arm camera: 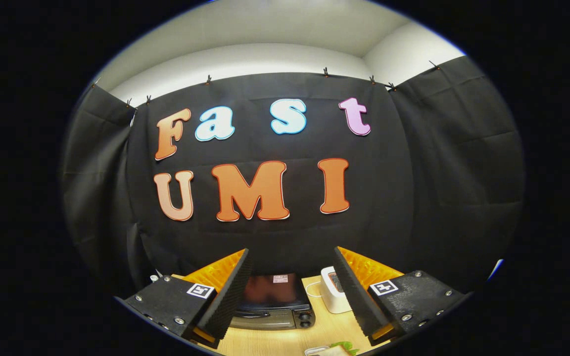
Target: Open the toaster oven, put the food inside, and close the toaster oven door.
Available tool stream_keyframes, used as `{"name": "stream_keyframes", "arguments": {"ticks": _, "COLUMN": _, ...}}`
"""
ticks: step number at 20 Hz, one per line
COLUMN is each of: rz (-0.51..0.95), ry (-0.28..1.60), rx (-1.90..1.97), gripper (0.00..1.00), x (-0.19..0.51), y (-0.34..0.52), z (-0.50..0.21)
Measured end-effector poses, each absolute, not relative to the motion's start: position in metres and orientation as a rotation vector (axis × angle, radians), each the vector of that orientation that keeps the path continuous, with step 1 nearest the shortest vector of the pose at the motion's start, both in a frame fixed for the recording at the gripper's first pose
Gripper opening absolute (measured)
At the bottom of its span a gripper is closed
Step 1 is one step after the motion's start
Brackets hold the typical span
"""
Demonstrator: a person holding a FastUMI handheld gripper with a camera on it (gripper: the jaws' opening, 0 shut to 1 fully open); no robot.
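Gripper (292,291) held high, spread wide, empty; toaster oven (272,309) below, seemingly closed.

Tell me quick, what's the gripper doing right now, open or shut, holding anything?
Gripper: open, holding nothing; the toaster oven sits on the table beyond its fingers.

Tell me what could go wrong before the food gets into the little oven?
1. The toaster oven door looks shut, so food could bump it unless it is opened first.
2. The open, empty gripper hangs high above the table; coming down, a finger might knock the white device beside the oven.
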State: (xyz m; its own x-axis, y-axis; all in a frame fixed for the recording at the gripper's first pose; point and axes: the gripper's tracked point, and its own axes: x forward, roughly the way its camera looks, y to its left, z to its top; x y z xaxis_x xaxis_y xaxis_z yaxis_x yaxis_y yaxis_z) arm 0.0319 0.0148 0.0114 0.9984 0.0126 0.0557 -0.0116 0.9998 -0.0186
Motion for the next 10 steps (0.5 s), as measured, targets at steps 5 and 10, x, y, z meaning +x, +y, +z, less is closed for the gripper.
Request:
{"name": "stream_keyframes", "arguments": {"ticks": 5, "rz": 0.035, "ry": -0.048, "rx": -0.017, "gripper": 0.98, "x": 0.045, "y": 0.019, "z": -0.002}}
{"name": "stream_keyframes", "arguments": {"ticks": 10, "rz": 0.043, "ry": -0.038, "rx": 0.002, "gripper": 0.98, "x": 0.051, "y": 0.035, "z": -0.010}}
